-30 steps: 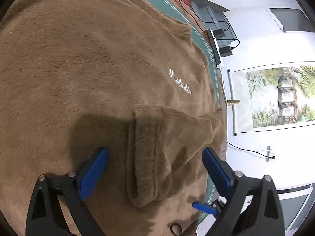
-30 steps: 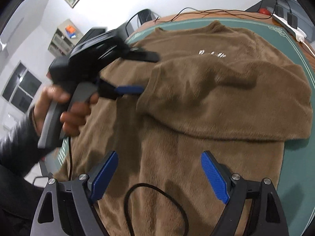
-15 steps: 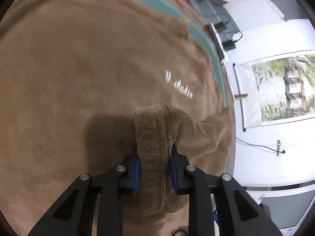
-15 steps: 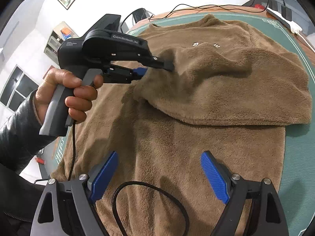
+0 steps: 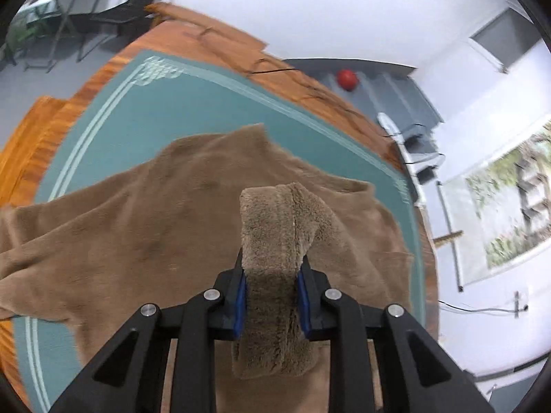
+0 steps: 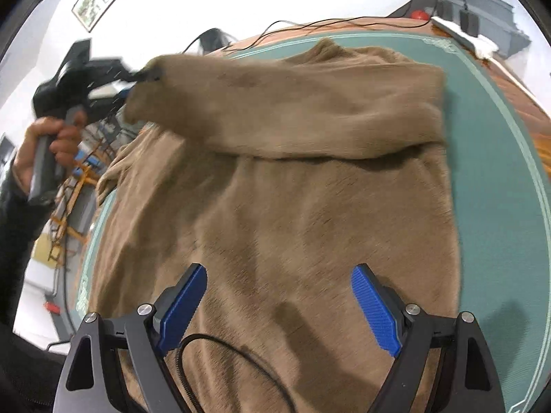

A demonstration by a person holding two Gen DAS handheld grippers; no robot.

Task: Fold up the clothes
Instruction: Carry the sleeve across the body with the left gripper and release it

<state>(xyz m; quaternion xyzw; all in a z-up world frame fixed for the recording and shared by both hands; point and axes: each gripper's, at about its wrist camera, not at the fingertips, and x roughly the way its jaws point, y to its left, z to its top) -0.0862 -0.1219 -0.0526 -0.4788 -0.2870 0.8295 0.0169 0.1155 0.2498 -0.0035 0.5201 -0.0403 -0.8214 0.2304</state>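
Grip: our left gripper (image 5: pixel 272 292) is clenched on the cuff end of the sleeve (image 5: pixel 275 241) of the brown fleece top (image 6: pixel 310 223), the plush bunched thick between its blue pads.
Free tongs: our right gripper (image 6: pixel 279 299) hangs with its jaws spread wide and nothing between them, low over the hem half of the top.
Garment: it lies spread on the green mat (image 6: pixel 489 189) of the wooden table (image 5: pixel 113 65), with the sleeve drawn up off it and stretched across the chest.
Step, as we judge it: carrying the sleeve over the body to lay it flat as a fold.
Doing it well: we should keep the cuff taut and level, lower it so the sleeve edge runs straight across, and let go only once it rests on the cloth.
Helping hand: our right gripper could pin the body if the fleece drags.
Risk: thick pile may spring back and leave a lumpy fold.
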